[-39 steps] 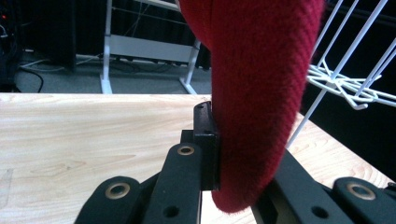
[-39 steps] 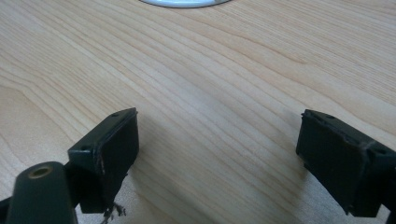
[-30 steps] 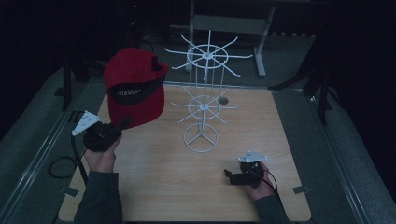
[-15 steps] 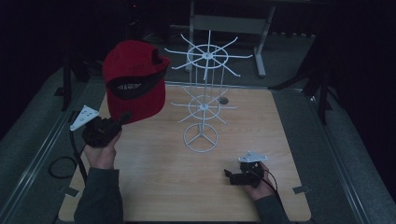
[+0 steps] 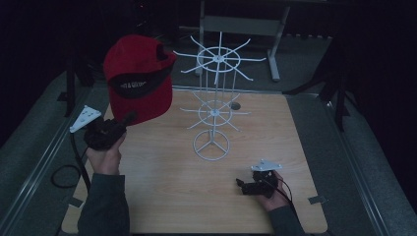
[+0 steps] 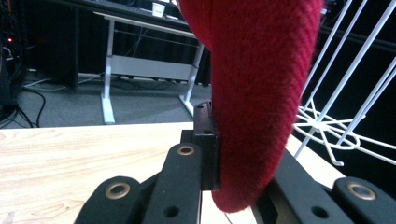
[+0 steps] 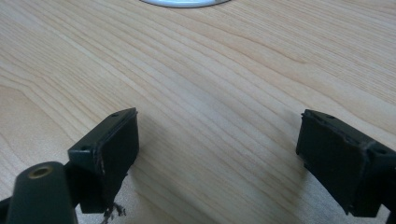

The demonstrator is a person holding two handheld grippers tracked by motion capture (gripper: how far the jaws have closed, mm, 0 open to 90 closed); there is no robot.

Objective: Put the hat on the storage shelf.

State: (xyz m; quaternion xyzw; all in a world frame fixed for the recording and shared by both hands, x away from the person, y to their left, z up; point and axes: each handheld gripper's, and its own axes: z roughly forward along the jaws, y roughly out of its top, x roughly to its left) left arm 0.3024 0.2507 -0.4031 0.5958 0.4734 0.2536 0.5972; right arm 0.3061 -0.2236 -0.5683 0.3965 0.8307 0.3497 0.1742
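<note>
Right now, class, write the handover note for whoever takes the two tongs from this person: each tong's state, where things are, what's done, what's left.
Left tongs: shut on the red cap, held in the air left of the white wire rack.
Right tongs: open, holding nothing, low over the wooden table near its front right.
Done: cap picked up.
Left, probably: hang the cap on a rack arm; none carries anything yet.

A light wooden worktop (image 5: 162, 196) sits on grey carpet (image 5: 354, 162), with black stand legs (image 5: 339, 88) on the floor at either side. Behind it stands a grey metal desk frame (image 5: 236, 24) with white legs (image 6: 107, 79). A small white cup (image 6: 159, 8) rests on that desk.
</note>
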